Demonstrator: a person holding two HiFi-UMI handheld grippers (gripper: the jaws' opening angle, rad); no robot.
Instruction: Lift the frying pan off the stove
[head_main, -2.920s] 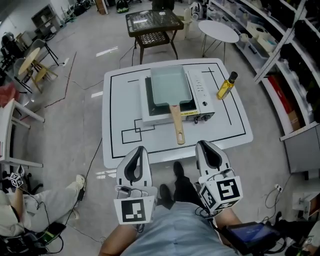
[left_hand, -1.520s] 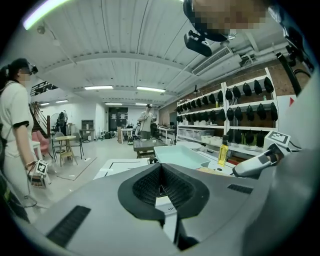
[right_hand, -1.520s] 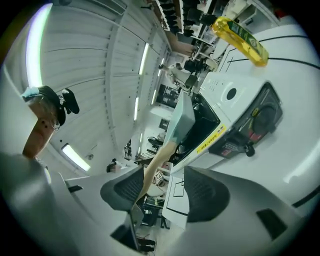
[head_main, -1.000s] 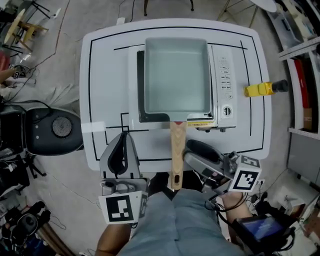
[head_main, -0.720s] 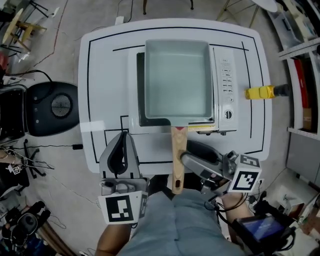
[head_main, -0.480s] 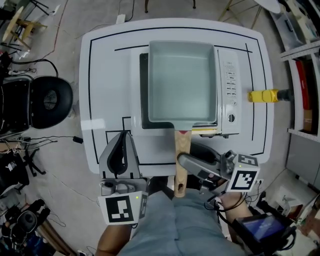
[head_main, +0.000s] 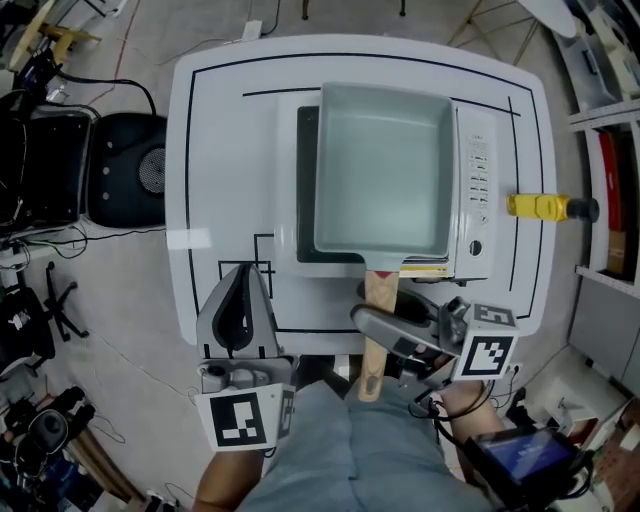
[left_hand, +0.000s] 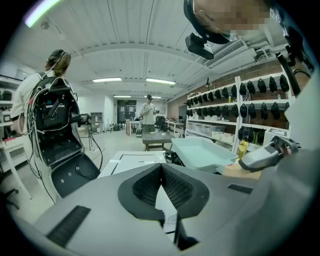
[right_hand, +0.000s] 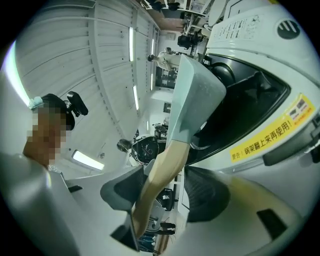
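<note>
Left gripper (head_main: 243, 287): pads closed tip to tip, nothing between. Held over the near edge of the white table with black lines (head_main: 215, 150), left of the handle and apart from it.

Right gripper (head_main: 366, 320): turned sideways, jaws parted astride the light wooden handle (head_main: 380, 290). Handle apparently against one pad, with a gap at the other.

Pale green rectangular frying pan (head_main: 383, 165): seated on the white portable gas stove (head_main: 478, 180), handle projecting toward the near table edge.

Yellow bottle (head_main: 540, 206): right of the stove, apart from it.

Compared with 2.9 s earlier: both grippers then short of the table, right one clear of the handle. Pan unmoved on the stove.
</note>
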